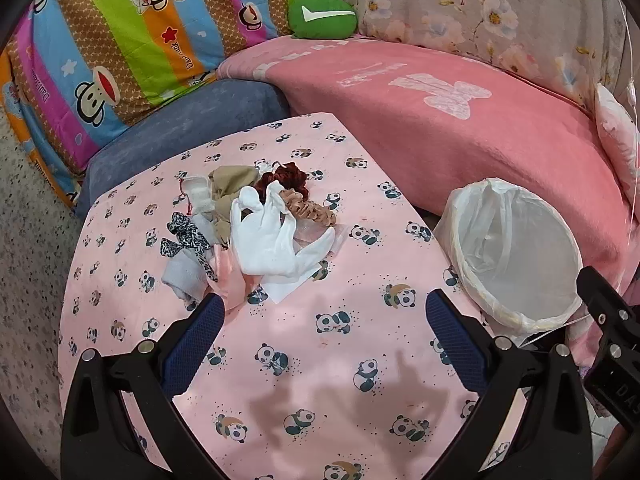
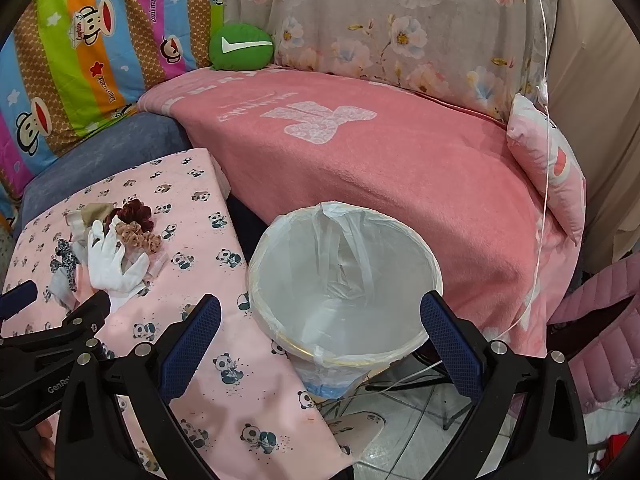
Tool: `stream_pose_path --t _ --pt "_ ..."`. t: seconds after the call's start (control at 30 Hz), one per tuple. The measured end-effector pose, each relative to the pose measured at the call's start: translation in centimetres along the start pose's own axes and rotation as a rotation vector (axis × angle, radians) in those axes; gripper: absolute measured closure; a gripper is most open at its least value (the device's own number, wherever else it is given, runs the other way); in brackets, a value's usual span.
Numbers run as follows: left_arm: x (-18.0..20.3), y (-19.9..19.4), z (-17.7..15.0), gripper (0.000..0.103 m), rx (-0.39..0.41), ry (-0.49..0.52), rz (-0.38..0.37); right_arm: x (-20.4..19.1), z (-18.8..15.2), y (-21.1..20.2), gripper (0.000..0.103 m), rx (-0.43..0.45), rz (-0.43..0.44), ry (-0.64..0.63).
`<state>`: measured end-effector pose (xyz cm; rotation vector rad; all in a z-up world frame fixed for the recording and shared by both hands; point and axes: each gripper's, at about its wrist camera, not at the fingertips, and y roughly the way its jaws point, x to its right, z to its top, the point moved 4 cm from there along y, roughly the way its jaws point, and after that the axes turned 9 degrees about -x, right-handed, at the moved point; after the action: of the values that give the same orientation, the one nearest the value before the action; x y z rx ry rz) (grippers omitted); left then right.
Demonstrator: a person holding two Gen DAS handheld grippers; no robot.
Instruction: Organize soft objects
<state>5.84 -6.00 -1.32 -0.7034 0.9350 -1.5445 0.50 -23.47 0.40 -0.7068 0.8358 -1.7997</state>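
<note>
Bare panda cloth (image 1: 304, 360) lies open before the pile (image 1: 256, 232); lined bin (image 2: 344, 280) blocks the right.

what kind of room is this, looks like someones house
Most likely a home bedroom or living area. A pink blanket covers a bed or sofa, a striped cartoon quilt is propped behind, and a panda-print cloth covers a small table beside a lined bin.

Beyond your panda-print counter (image 1: 304, 360), a pink-blanketed sofa (image 2: 400, 184) spans twelve to three o'clock, tiled floor (image 2: 404, 440) at five.
</note>
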Motion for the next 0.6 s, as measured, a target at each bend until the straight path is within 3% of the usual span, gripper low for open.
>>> stream_pose_path --t 0.37,0.6 --pt "-3.7 -0.9 -0.5 0.007 0.027 -0.07 -0.015 -2.4 0.1 -2.3 0.005 0.046 0.029 -0.011" --pt "-6.4 0.5 -0.4 0.007 0.034 -0.131 -0.013 -4.9 0.4 -1.7 0.005 0.049 0.037 -0.042"
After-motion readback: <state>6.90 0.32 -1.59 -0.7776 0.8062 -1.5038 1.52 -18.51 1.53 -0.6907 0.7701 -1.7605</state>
